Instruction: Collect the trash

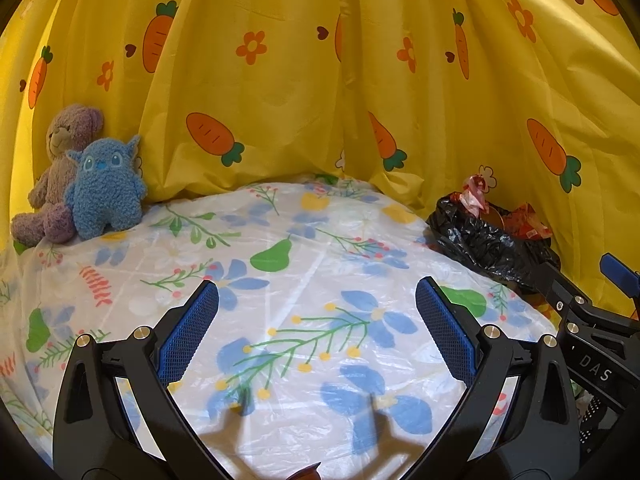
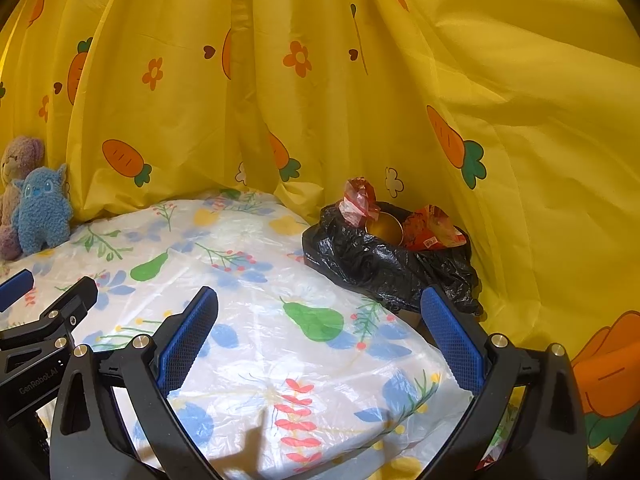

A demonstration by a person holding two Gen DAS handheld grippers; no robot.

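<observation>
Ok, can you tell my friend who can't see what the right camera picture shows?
A black trash bag stuffed with red wrappers sits at the table's far right corner. The right tongs hang open and empty over the flowery tablecloth, with two stuffed toys far left.

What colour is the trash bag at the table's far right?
Black, a crinkled glossy trash bag, clearest in the right wrist view.

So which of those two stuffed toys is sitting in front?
The blue toy. It stands in front of the purple bear, overlapping its side, while the bear leans back against the yellow curtain.
</observation>
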